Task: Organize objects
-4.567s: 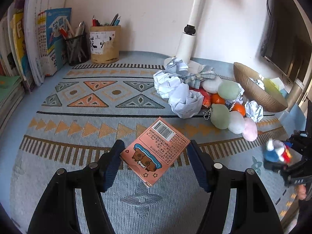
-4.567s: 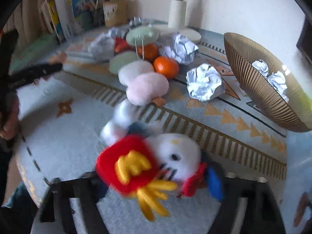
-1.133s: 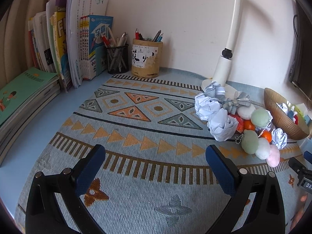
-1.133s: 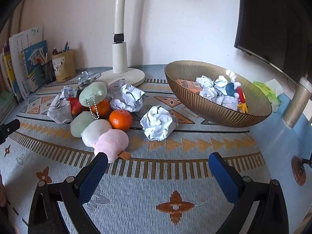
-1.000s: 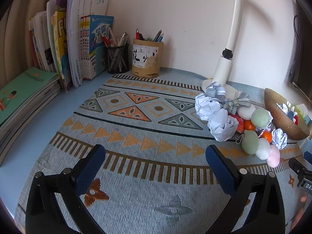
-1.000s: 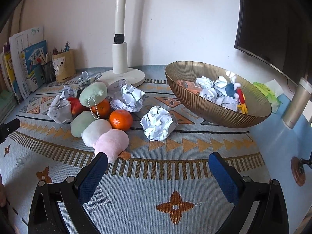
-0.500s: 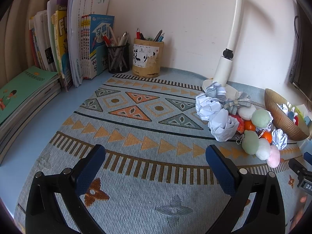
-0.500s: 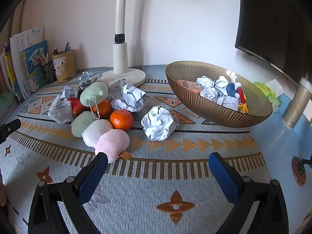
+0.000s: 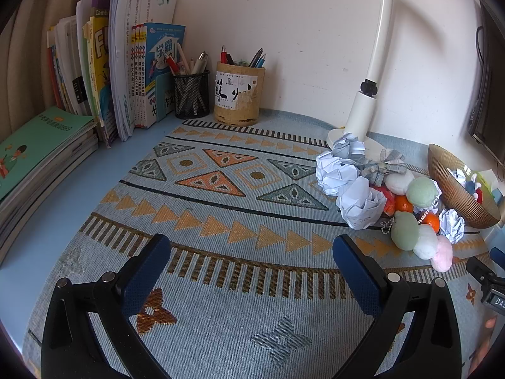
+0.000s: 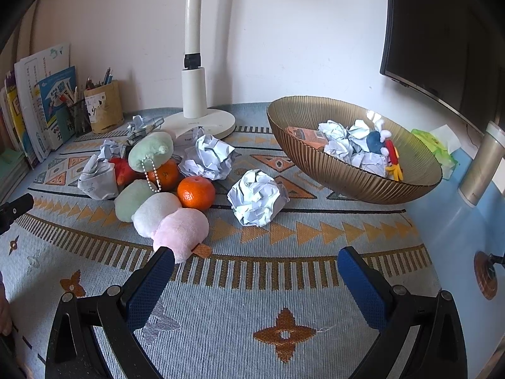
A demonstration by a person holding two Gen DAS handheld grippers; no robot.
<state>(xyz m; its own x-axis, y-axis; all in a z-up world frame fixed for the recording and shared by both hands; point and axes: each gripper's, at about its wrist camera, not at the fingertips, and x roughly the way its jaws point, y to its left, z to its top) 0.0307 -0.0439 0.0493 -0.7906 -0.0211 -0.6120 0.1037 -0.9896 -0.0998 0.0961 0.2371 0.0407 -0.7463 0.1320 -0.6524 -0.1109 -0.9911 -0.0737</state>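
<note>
I find both tools, left (image 9: 251,260) and right (image 10: 255,273), spread wide and empty. The paper ball (image 10: 256,197) lies near the bowl (image 10: 347,173); light, crushable, so I would pinch it across the middle.

Both wrist views low over mat (image 9: 221,208), sharing bowl (image 10: 344,173).

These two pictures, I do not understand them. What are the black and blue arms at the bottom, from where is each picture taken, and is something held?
They are handheld tools, not a robot. A person carries a two-finger gripper in each hand, and each has a camera looking along its fingers. One picture shows the left gripper, the other the right gripper. Both are open and hold nothing. On the patterned mat lie paper balls, oranges and soft plush toys. The gold bowl already contains paper balls, an orange box and a small toy.
</note>
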